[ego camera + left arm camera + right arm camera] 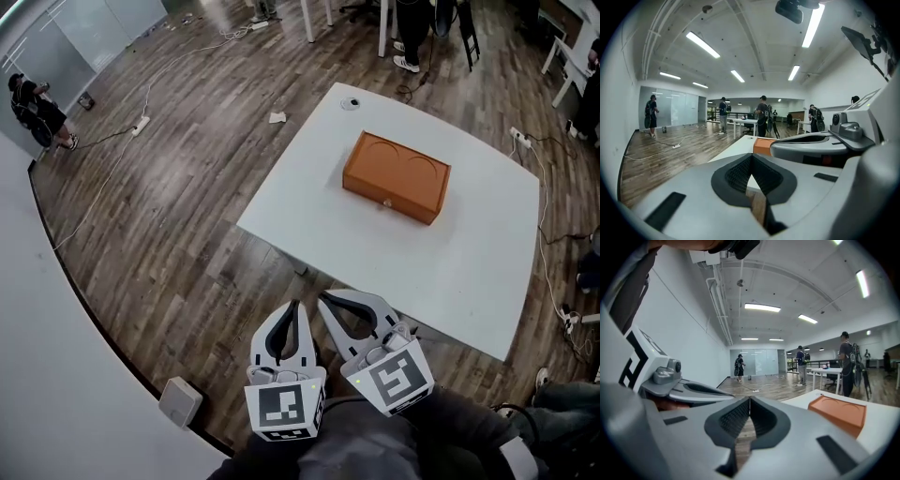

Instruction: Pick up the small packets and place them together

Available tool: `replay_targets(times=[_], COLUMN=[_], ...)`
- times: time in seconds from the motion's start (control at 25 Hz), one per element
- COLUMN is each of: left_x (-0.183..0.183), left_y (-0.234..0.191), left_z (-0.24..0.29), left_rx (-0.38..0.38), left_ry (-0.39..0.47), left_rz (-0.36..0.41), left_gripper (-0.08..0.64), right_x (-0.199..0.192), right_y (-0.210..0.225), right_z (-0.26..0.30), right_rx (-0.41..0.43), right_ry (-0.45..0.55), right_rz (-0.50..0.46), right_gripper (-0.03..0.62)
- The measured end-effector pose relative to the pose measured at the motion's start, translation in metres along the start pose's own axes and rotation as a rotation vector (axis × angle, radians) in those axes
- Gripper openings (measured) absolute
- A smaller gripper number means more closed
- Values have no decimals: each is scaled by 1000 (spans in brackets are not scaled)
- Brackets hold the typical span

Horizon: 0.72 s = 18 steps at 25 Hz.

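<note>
**Left gripper [295, 307] and right gripper [325, 300] clenched on nothing, short of the white table [469, 272]**

Held side by side, both have their jaws pressed together and empty. Ahead of their tips lies wood floor [169, 216], then the table's near edge. An orange box [397, 175] sits on the table, ahead and to the right. A small white box [180, 400] rests on the floor left of the left gripper, beside the wall [56, 375]. The small packets show in no view.

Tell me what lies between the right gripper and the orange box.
In the head view, just floor and bare white table separate the right gripper from the orange box; no packets.
</note>
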State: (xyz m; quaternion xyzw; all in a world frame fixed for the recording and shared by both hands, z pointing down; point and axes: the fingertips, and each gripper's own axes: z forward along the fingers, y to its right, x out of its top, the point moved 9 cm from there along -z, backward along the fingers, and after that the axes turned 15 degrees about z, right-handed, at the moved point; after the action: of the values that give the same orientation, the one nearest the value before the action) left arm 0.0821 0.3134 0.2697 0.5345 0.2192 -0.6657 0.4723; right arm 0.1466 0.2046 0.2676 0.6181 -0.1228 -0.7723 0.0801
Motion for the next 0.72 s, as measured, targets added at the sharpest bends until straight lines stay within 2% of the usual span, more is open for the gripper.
replay_targets(times=[0.2, 0.4, 0.52, 0.72], left_x=[4, 5, 3, 12], left_y=[-51, -83, -85, -66], left_z=[12, 30, 44, 65], left_rx=[-69, -163, -238, -368], left_ry=[62, 82, 97, 133], left_rz=[19, 51, 71, 109], left_gripper=[-3, -3, -3, -3], right_x=[11, 16, 15, 19], right_y=[-18, -26, -23, 1], right_z=[43, 71, 72, 47], right_rx=[-69, -149, -224, -396], right_ry=[21, 43, 50, 102], right_rz=[1, 19, 31, 61], right_gripper=[6, 6, 6, 5])
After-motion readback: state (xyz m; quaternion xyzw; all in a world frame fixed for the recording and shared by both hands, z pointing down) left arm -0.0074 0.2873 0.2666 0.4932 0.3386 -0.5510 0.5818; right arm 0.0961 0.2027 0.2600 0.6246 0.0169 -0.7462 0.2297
